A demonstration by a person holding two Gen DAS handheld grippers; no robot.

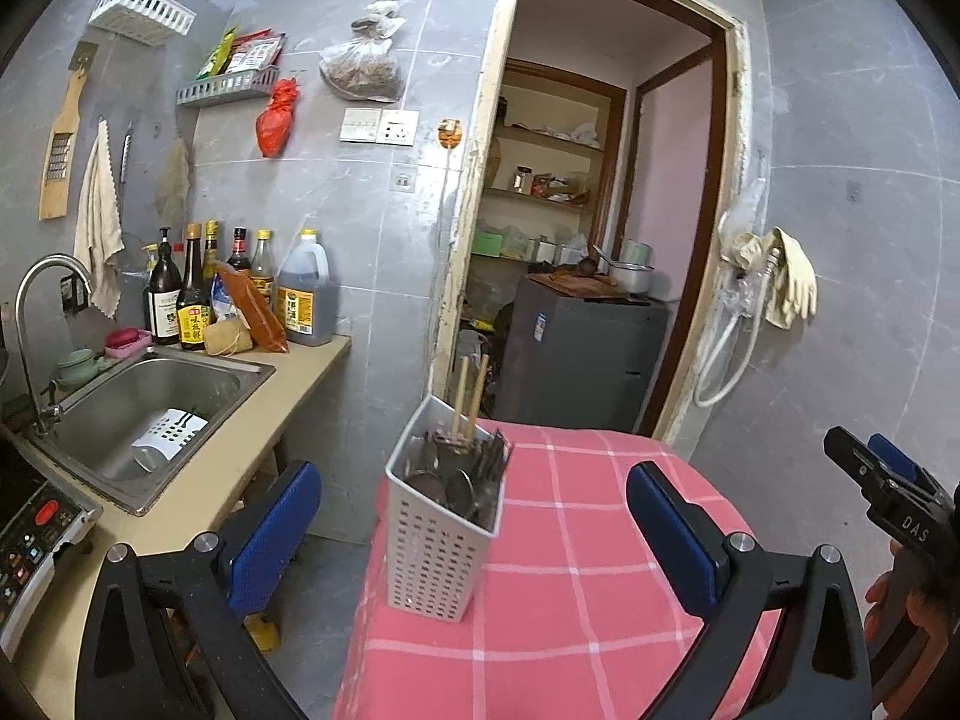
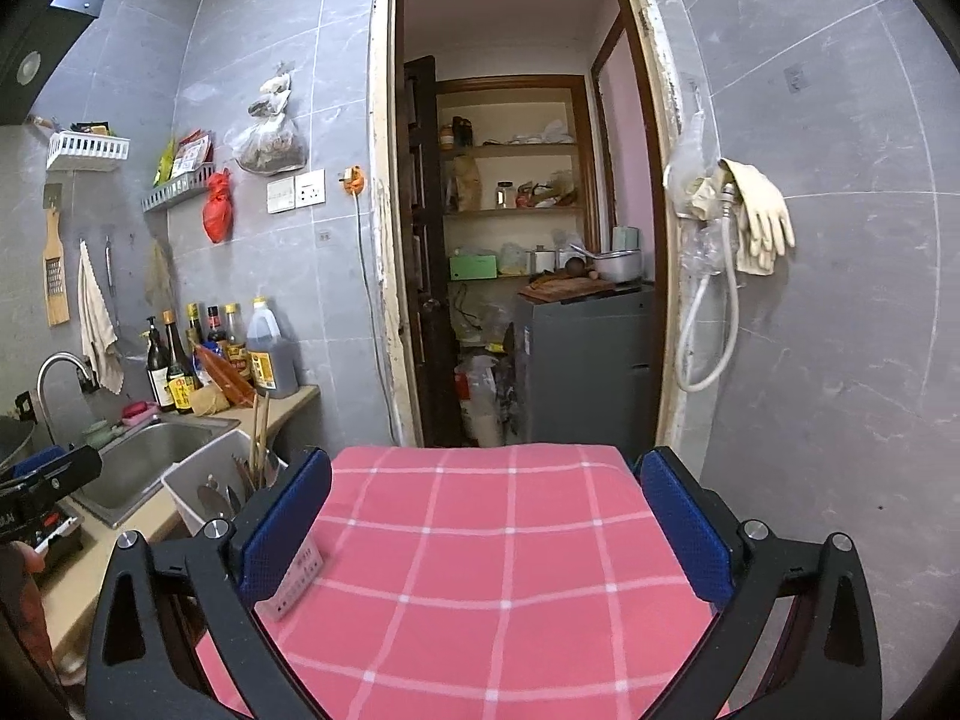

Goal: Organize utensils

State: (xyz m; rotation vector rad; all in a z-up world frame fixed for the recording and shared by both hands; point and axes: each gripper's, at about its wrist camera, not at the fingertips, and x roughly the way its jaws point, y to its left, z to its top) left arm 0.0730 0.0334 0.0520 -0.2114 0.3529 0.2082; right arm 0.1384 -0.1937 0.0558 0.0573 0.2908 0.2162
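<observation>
A white perforated utensil caddy (image 1: pixel 441 531) stands upright near the left edge of a table with a pink checked cloth (image 1: pixel 576 570). It holds dark metal utensils (image 1: pixel 462 468) and two wooden chopsticks (image 1: pixel 471 387). My left gripper (image 1: pixel 474 534) is open, its blue pads wide on either side of the caddy and apart from it. My right gripper (image 2: pixel 486 531) is open over the bare cloth (image 2: pixel 492 540), with nothing between its pads. In the right wrist view the caddy (image 2: pixel 204 495) sits left of the left finger. A second white perforated holder (image 1: pixel 171 438) lies on its side in the sink (image 1: pixel 150 408).
A counter (image 1: pixel 288 372) with sauce bottles (image 1: pixel 240 288) and a tap (image 1: pixel 36 324) runs along the left wall. An induction cooker (image 1: pixel 36 534) sits at the near left. An open doorway (image 2: pixel 516 240) behind the table shows shelves and a grey cabinet. Rubber gloves (image 2: pixel 759 213) hang on the right wall.
</observation>
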